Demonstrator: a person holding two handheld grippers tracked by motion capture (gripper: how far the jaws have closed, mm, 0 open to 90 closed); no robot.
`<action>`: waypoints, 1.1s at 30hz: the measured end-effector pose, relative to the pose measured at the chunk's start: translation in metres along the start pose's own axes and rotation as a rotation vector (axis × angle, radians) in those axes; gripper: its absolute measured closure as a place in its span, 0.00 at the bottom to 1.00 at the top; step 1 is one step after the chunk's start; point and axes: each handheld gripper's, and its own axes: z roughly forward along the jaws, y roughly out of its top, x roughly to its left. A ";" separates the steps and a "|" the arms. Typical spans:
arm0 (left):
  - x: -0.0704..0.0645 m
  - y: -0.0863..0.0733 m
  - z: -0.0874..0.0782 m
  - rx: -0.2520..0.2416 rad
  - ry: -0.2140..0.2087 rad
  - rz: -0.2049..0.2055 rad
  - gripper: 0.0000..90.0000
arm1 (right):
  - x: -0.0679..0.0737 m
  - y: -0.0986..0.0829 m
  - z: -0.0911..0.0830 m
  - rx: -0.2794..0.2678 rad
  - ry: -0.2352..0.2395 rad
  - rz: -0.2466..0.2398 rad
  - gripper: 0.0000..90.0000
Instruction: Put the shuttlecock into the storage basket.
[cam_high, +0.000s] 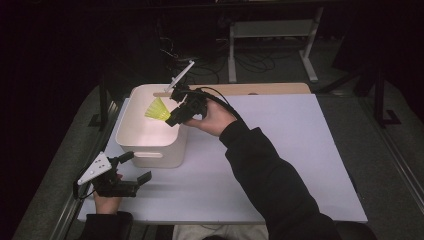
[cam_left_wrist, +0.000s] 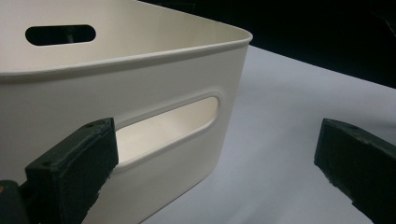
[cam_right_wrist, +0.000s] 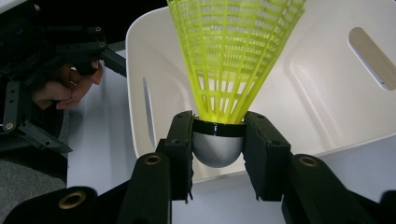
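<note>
From the high view, the right gripper (cam_high: 176, 116) held a yellow plastic shuttlecock (cam_high: 159, 110) over the cream plastic bin (cam_high: 131, 131). The left gripper (cam_left_wrist: 215, 158), jaws spread, waited beside that bin's handle. In the right gripper view, jaws clenched its grey cork, skirt pointing into the bin.

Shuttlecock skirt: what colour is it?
Bright yellow-green mesh on the shuttlecock, above a grey cap with a black band; clearest in the right gripper view.

A white tabletop (cam_high: 280, 150) carries a cream bin (cam_high: 150, 145) with slot handles. The bin stands just ahead of the left jaws and below the right jaws, flat on the surface.
</note>
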 end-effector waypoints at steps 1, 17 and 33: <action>0.000 0.000 0.000 0.000 0.000 0.000 0.00 | 0.000 0.000 0.001 0.002 0.001 -0.003 0.70; 0.000 0.000 -0.001 -0.002 -0.001 -0.002 0.00 | 0.003 0.001 0.018 0.009 0.030 -0.003 0.70; 0.000 0.000 -0.001 0.000 -0.003 -0.002 0.00 | -0.002 -0.002 0.039 0.021 0.064 0.008 0.70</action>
